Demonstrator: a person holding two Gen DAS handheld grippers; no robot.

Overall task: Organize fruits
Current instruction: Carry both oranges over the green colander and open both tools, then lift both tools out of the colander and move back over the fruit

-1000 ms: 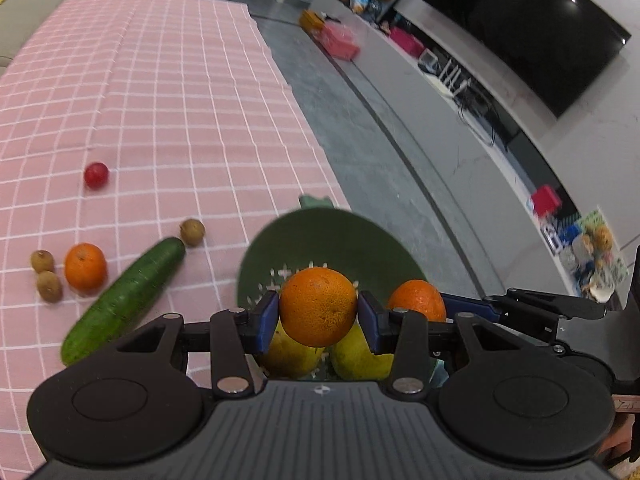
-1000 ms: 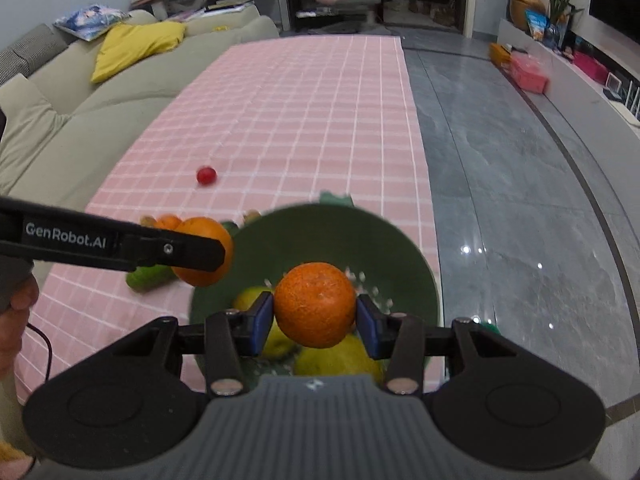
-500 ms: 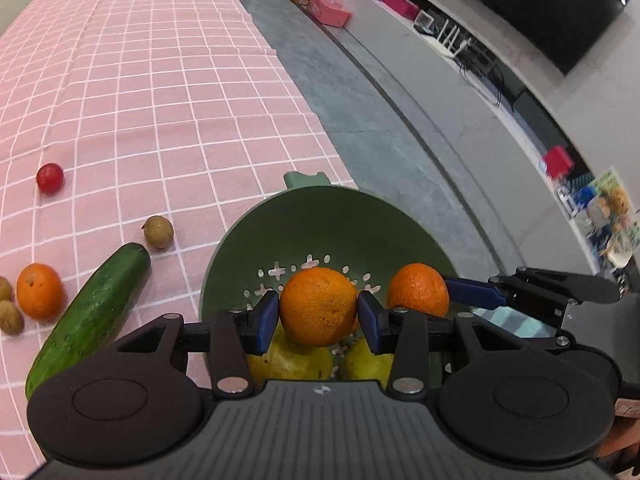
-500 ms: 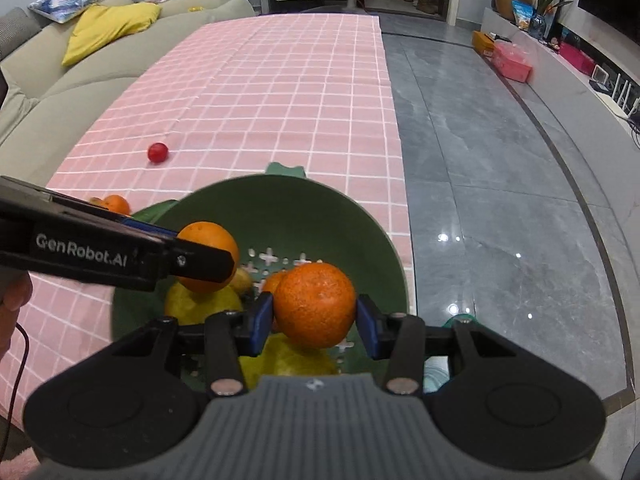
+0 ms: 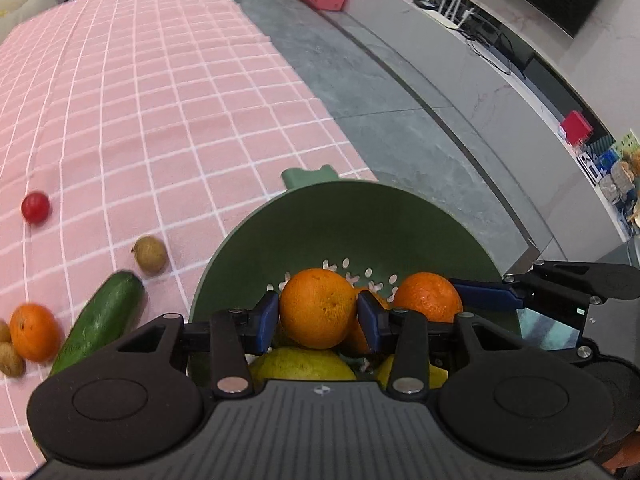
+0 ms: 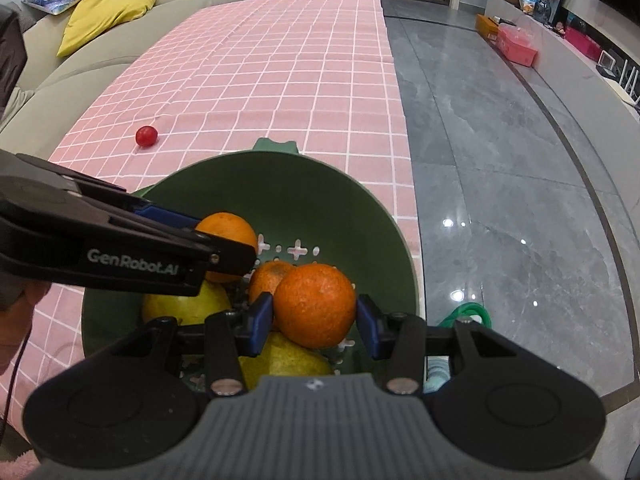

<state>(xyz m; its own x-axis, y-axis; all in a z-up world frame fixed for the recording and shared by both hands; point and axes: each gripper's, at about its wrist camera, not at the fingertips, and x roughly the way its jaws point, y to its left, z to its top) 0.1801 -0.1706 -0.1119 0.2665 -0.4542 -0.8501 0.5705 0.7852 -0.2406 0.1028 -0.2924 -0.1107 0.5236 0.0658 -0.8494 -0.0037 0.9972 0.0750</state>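
A green colander bowl (image 5: 360, 220) (image 6: 280, 196) sits at the right edge of the pink checked tablecloth. It holds yellow pears (image 6: 184, 306) and an orange (image 6: 268, 276). My left gripper (image 5: 318, 316) is shut on an orange (image 5: 316, 308) and holds it inside the bowl. My right gripper (image 6: 316, 316) is shut on another orange (image 6: 316, 306), also inside the bowl, beside the left one. In the left wrist view the right gripper's orange (image 5: 428, 296) shows at the right. In the right wrist view the left gripper's orange (image 6: 230, 232) shows behind its finger.
Left of the bowl on the cloth lie a cucumber (image 5: 100, 320), a loose orange (image 5: 34, 332), small brown fruits (image 5: 150, 254) and a red cherry tomato (image 5: 36, 208) (image 6: 146, 136). The table edge drops to a grey floor on the right. A sofa (image 6: 100, 40) stands at the far left.
Both grippers have moved forward and down with their oranges, from above the bowl's near rim to inside the bowl. The loose fruit on the cloth has not moved.
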